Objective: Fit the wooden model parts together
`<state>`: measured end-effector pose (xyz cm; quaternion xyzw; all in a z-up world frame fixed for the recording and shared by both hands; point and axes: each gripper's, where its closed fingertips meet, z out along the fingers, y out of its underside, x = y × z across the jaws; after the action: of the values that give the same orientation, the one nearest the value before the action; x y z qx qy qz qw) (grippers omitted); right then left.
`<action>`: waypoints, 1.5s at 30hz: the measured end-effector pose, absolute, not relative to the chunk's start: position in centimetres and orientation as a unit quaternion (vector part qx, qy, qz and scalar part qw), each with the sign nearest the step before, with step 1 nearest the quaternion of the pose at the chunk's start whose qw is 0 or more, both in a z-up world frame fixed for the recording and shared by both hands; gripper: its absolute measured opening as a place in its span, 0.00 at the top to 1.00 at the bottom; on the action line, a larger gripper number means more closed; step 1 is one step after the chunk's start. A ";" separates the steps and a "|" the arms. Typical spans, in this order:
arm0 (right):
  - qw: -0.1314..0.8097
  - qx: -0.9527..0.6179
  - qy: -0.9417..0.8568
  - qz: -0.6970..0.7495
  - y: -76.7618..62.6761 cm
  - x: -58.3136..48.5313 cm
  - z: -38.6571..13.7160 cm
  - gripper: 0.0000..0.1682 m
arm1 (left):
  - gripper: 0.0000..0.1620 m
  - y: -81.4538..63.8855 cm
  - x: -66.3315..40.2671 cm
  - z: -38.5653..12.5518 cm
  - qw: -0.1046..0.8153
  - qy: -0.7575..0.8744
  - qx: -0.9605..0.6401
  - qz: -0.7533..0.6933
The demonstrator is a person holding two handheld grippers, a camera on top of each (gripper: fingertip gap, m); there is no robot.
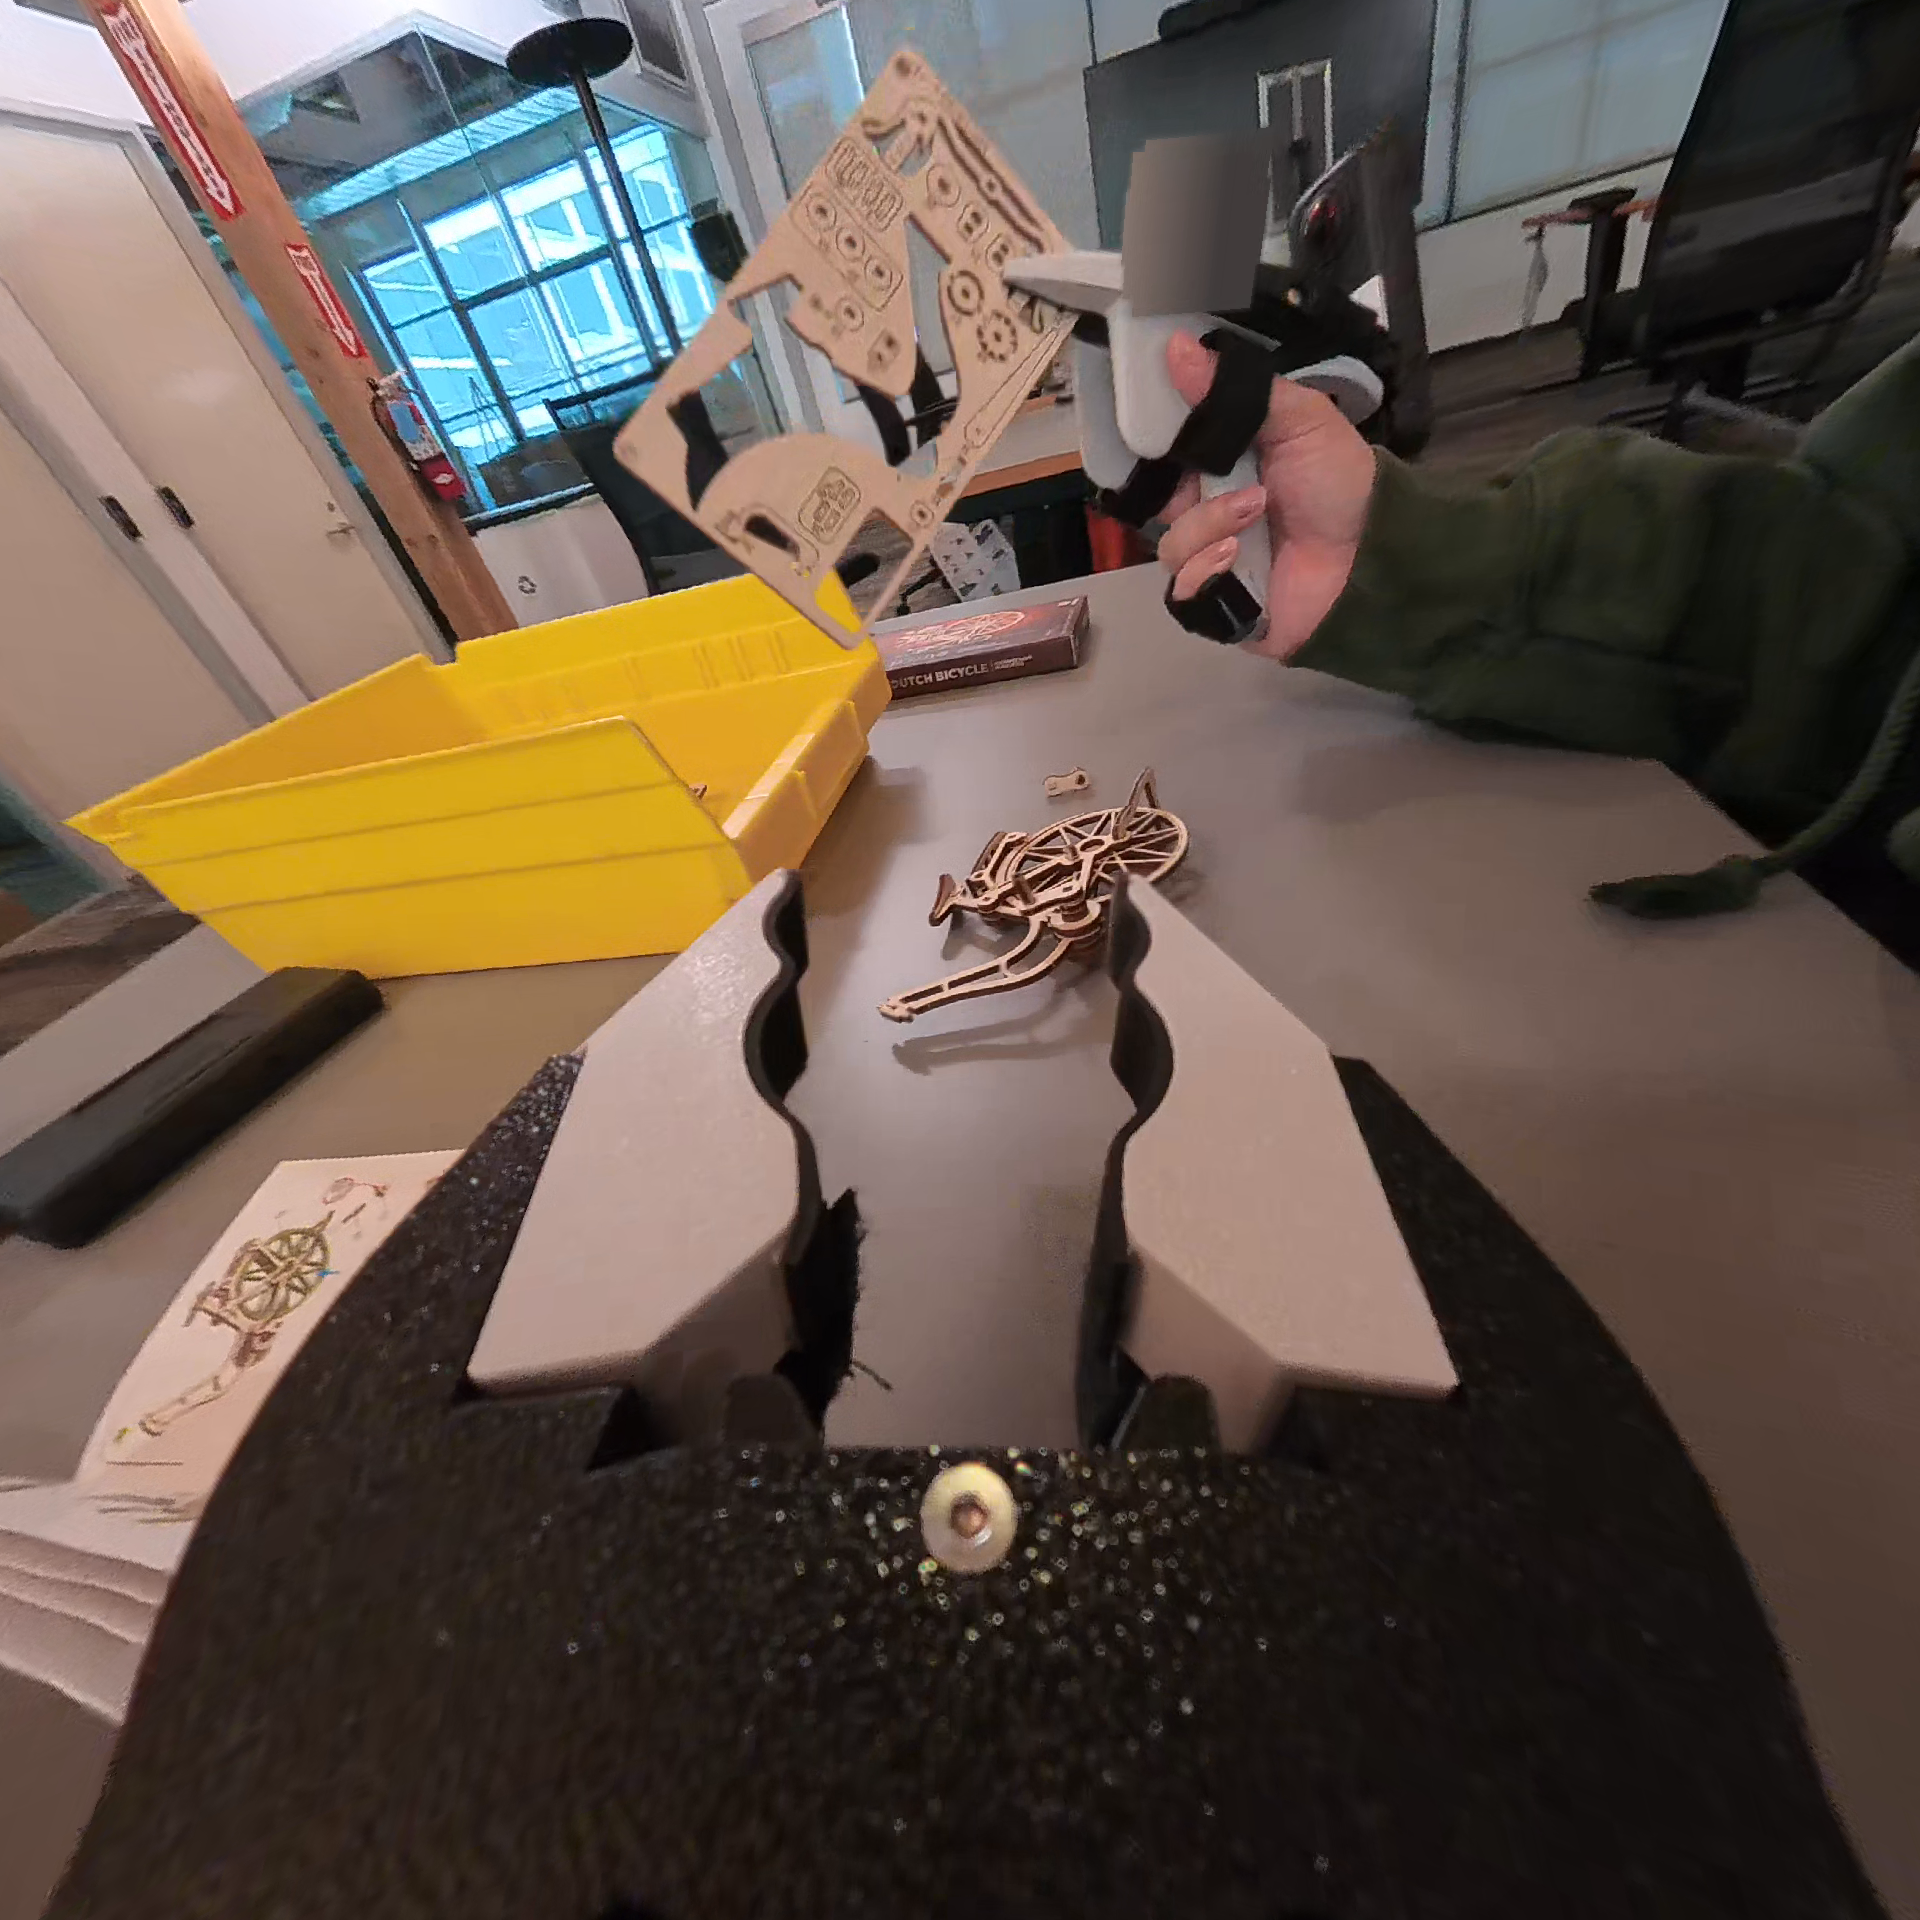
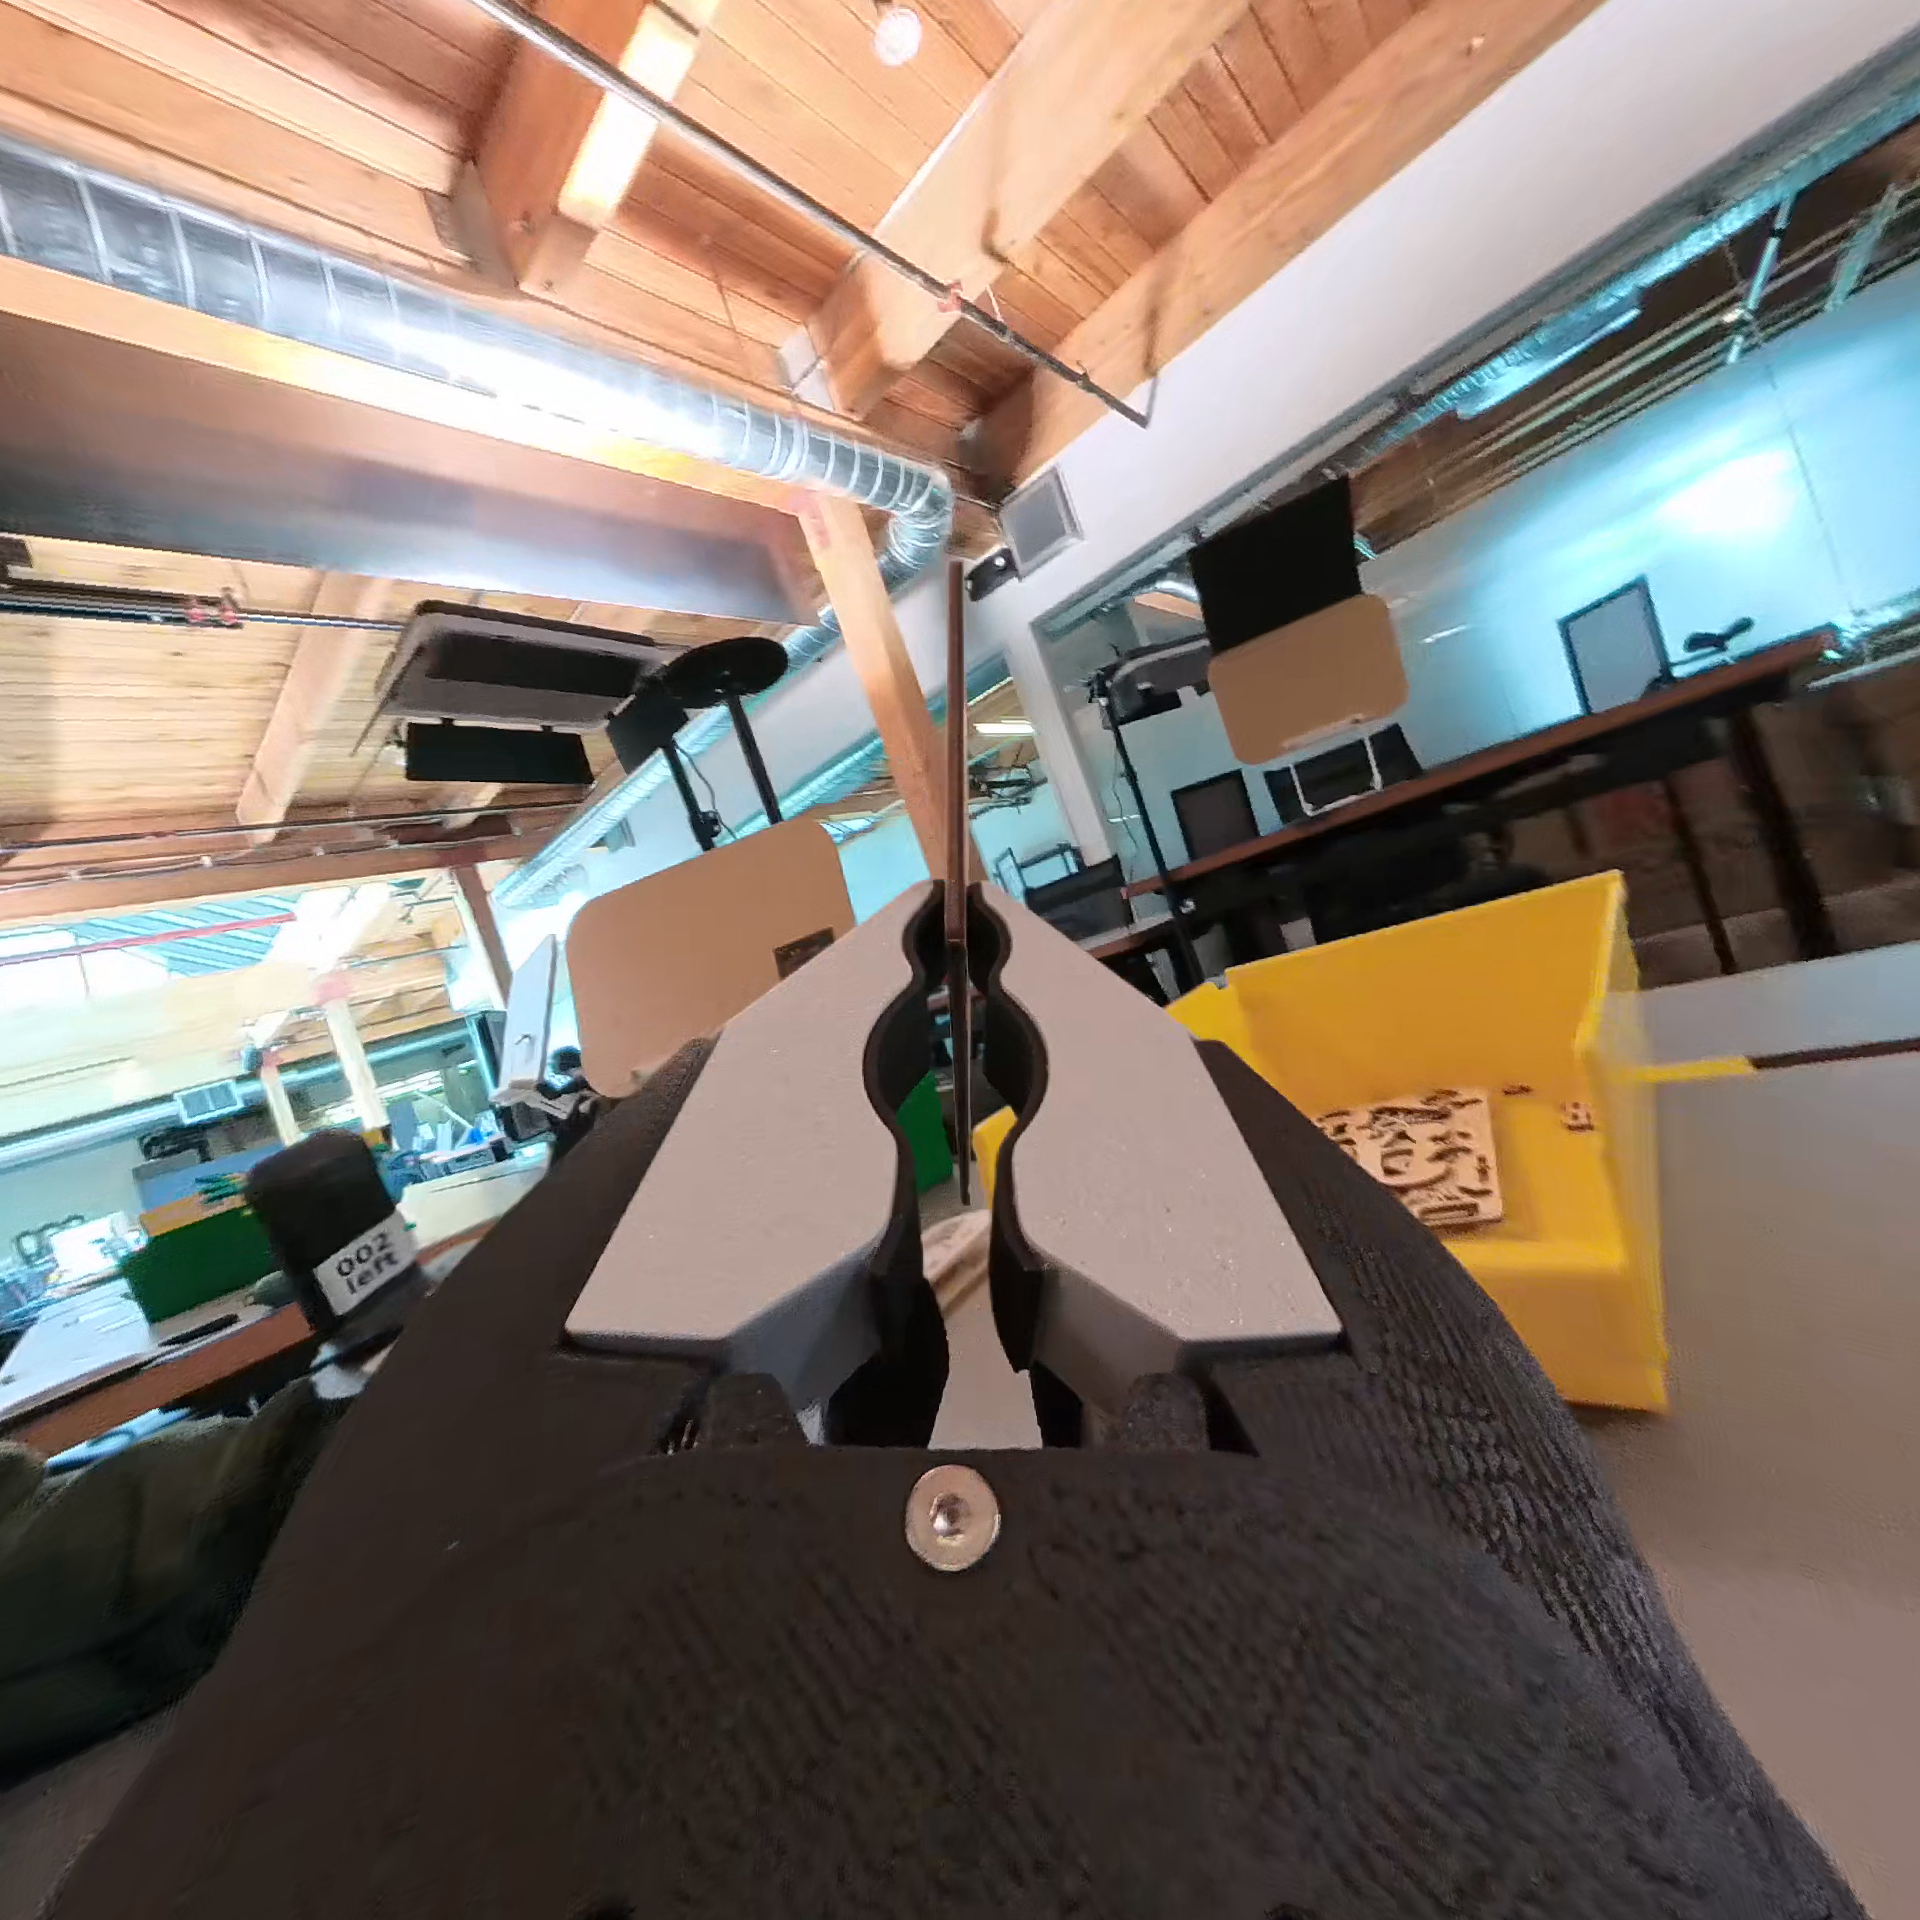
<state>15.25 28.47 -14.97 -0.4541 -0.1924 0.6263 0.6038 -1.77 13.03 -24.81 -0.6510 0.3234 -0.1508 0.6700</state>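
Observation:
A partly built wooden bicycle model (image 1: 1049,883) lies on the grey table (image 1: 1455,1091), just beyond my left gripper (image 1: 961,904), which is open and empty above the table. A small loose wooden piece (image 1: 1067,781) lies behind the model. My right gripper (image 1: 1023,281) is held up in the air by a hand and is shut on a laser-cut wooden parts sheet (image 1: 842,343). In the right wrist view the gripper (image 2: 958,894) clamps the sheet (image 2: 956,748) edge-on, pointing up towards the ceiling.
A yellow bin (image 1: 499,790) stands at the left, with another wooden sheet (image 2: 1413,1153) inside it. A dark kit box (image 1: 987,649) lies behind it. An instruction sheet (image 1: 249,1299) and a black bar (image 1: 177,1101) lie at the left. A green sleeve (image 1: 1662,592) crosses the right. Tip to tip, the grippers are about 25 cm apart.

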 end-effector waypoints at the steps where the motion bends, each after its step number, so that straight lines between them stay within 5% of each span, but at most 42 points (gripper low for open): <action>1: 0.602 -0.456 -0.193 0.627 28.5 15.2 -15.2 1.00 | 0.65 13.1 -1.8 -24.8 0.672 0.326 -0.650 -0.141; 21: 0.668 -0.477 -0.328 0.469 26.8 10.4 -11.4 1.00 | 0.64 13.0 -3.0 -23.5 0.712 0.340 -0.614 -0.002; 27: 0.528 -0.599 -0.225 0.558 35.9 8.9 -14.1 1.00 | 0.63 12.3 -6.0 -21.0 0.741 0.322 -0.558 0.191; 30: 0.446 -0.647 -0.219 0.579 38.7 6.6 -16.9 0.99 | 0.59 11.2 -9.5 -19.6 0.738 0.259 -0.553 0.288; 39: 0.494 -0.704 -0.314 0.402 42.0 5.0 -21.1 0.98 | 0.41 6.8 -22.3 -19.1 0.668 -0.017 -0.668 0.326; 42: 0.524 -0.706 -0.332 0.342 42.5 5.6 -21.3 0.90 | 0.45 8.3 -23.9 -22.0 0.612 -0.065 -0.746 0.254; 45: 0.592 -0.690 -0.325 0.259 43.1 7.5 -20.2 0.62 | 0.52 9.6 -25.8 -24.8 0.552 -0.088 -0.794 0.238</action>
<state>7.51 43.10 -20.20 -0.6904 -0.3249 0.2591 0.5922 -25.81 9.63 -24.78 -0.7943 -0.0881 0.2383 0.5519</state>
